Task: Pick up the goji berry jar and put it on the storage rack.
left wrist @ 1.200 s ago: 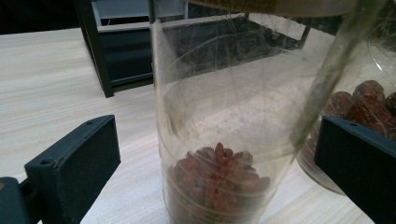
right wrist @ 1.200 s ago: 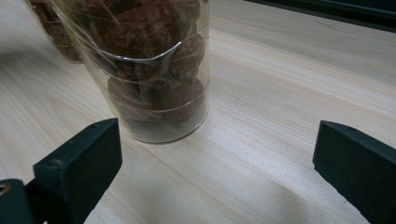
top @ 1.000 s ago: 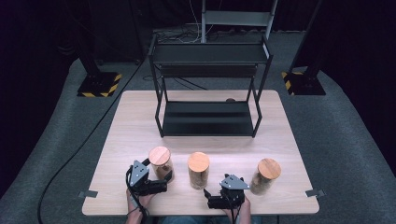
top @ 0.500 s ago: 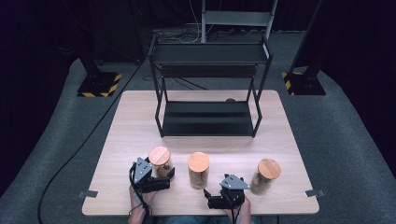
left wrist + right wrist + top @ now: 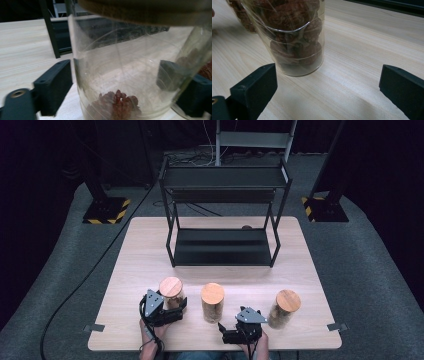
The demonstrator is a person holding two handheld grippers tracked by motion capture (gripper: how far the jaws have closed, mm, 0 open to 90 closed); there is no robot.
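Jar (image 5: 120, 75) on the table's (image 5: 145, 260) near edge, left of the middle jar (image 5: 212, 302).
I am closing my left gripper (image 5: 172, 312) on its glass walls, jaws having just narrowed; squeezing evenly below the wooden lid (image 5: 170, 286) should keep it upright. My right gripper (image 5: 327, 87) is gaping empty.

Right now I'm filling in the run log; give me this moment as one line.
left gripper: fingers just closing on cork-lidded glass jar | right gripper: open, before middle jar | black metal shelf: bare
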